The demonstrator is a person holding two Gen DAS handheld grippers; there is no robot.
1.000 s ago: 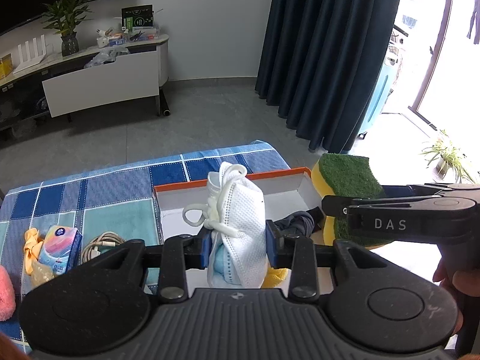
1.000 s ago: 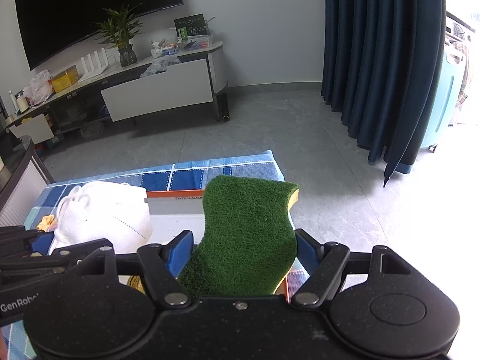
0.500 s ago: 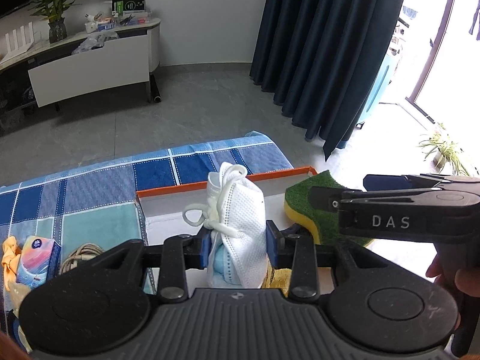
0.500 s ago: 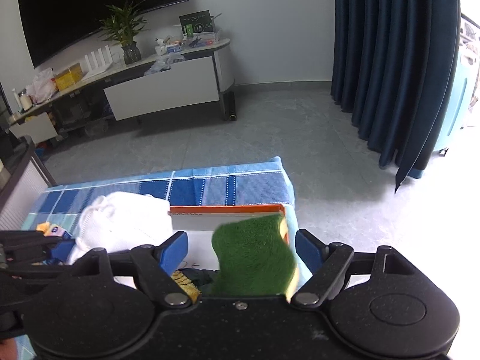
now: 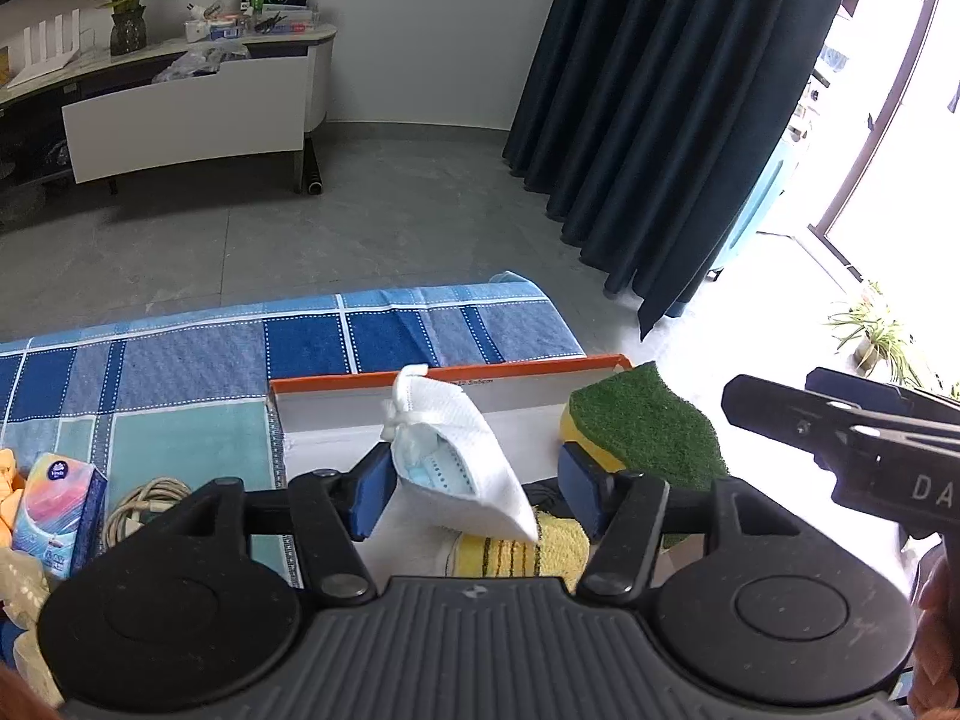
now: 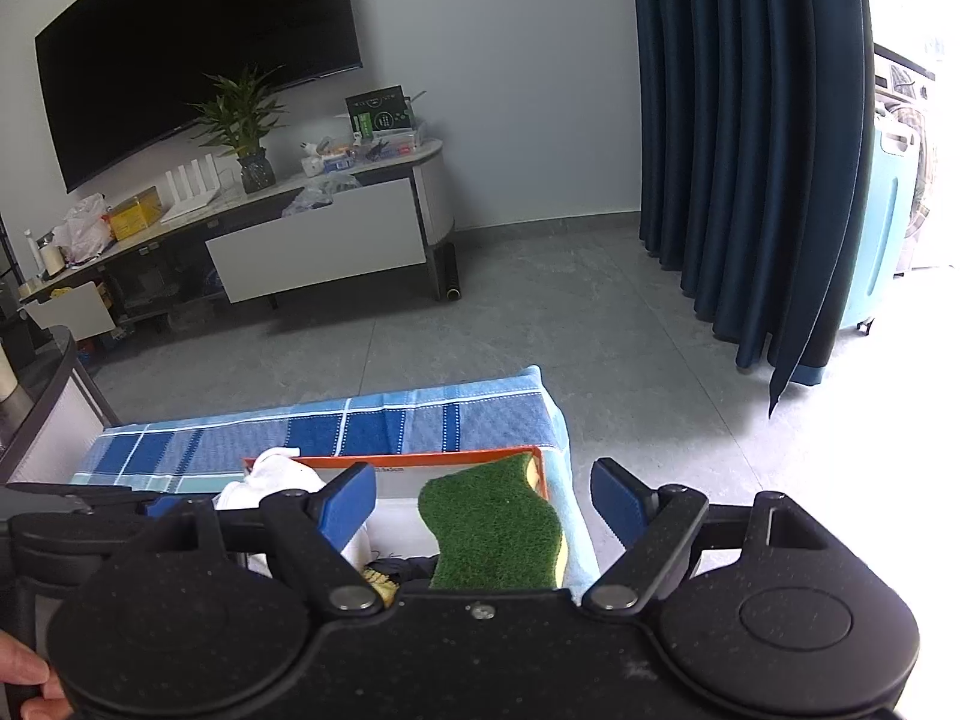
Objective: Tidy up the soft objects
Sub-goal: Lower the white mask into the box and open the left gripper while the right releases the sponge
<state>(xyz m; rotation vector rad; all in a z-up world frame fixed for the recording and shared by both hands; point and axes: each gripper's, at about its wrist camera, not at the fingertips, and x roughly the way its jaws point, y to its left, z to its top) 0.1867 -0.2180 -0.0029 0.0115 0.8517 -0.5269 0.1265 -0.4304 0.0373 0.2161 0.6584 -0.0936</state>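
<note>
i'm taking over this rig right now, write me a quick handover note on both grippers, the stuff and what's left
Left gripper: jaws open, holding nothing; the white face mask lies loose between them, in the orange-rimmed box.
Right gripper: jaws open, empty; the green and yellow sponge sits at the box's right end.
Also in the box: a yellow striped cloth and something dark under the sponge.
Done: mask and sponge are in the box.
Left: on the checked cloth left of the box are a tissue pack, a coiled cable and a yellow-orange soft item; the soft ones probably go in next.
</note>
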